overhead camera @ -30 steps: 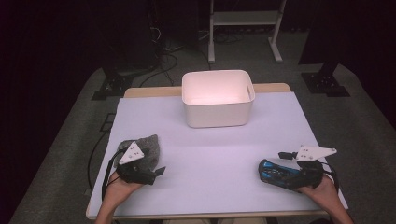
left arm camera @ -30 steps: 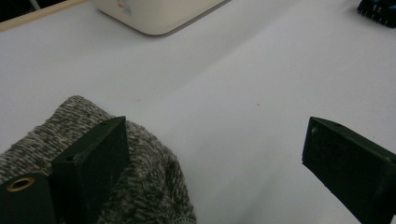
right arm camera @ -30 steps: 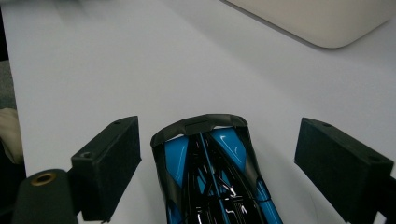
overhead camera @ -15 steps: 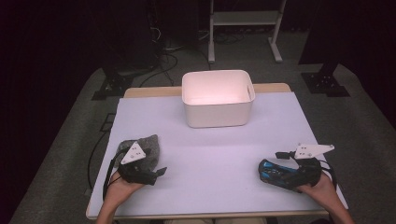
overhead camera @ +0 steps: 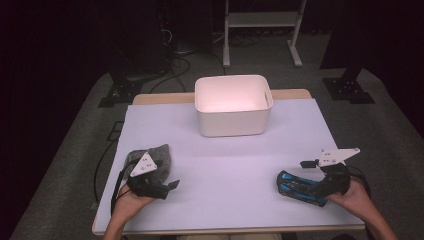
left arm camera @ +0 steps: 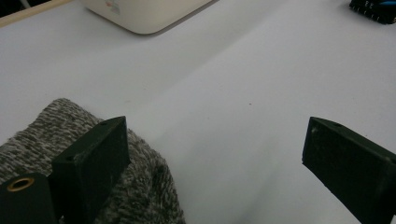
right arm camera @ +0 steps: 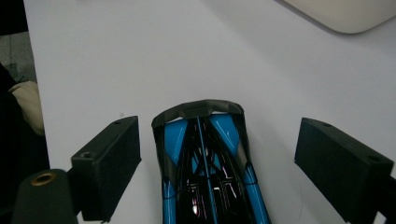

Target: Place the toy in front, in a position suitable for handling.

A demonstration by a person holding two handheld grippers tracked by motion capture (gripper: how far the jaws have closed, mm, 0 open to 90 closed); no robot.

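Observation:
A blue and black shoe-like object (overhead camera: pixel 299 188) lies near the table's front right. My right gripper (overhead camera: pixel 311 179) stands open around it. In the right gripper view the object (right arm camera: pixel 205 163) lies between the two spread jaws of that gripper (right arm camera: pixel 222 140), apart from both. At the front left a grey knitted cloth (overhead camera: pixel 152 156) lies bunched, and my left gripper (overhead camera: pixel 165 187) rests at its near edge. In the left gripper view that gripper (left arm camera: pixel 215 154) is open, its left jaw over the cloth (left arm camera: pixel 56 126) and its right jaw over bare table.
A white rectangular bin (overhead camera: pixel 233 105) stands at the back middle of the pale table (overhead camera: pixel 225 160), its bottom corner (left arm camera: pixel 140 11) seen ahead of the left gripper. Dark floor, cables and a metal stand (overhead camera: pixel 260 20) lie beyond the table.
The right gripper has shifted slightly up and right over the blue and black object. The left gripper and the cloth have not moved.

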